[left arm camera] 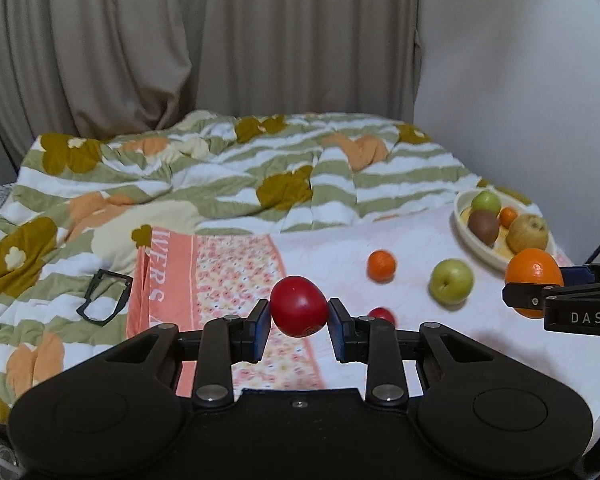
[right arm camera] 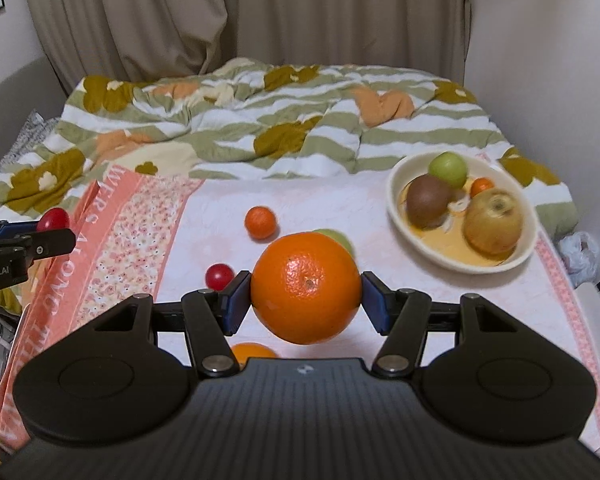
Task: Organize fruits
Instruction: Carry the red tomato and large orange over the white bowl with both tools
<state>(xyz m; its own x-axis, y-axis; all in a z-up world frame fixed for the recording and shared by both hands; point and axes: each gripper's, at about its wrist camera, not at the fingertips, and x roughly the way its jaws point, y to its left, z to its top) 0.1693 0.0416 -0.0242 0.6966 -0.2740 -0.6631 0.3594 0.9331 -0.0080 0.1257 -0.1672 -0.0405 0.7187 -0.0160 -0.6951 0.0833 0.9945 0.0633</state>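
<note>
Fruit in both grippers, lifted clear of the bed: the left gripper (left arm camera: 299,314) is clamped on a red tomato (left arm camera: 299,306), the right gripper (right arm camera: 306,294) closed round a large orange (right arm camera: 306,287) — both look mid-carry toward the cream bowl (right arm camera: 396,204), already holding several fruits at far right. Next comes lowering each into a free spot without knocking those out. A green apple (left arm camera: 451,282) and small tangerine (left arm camera: 381,266) wait on the sheet. Readable: "DAS" and "Robot.AI" on the grippers.
</note>
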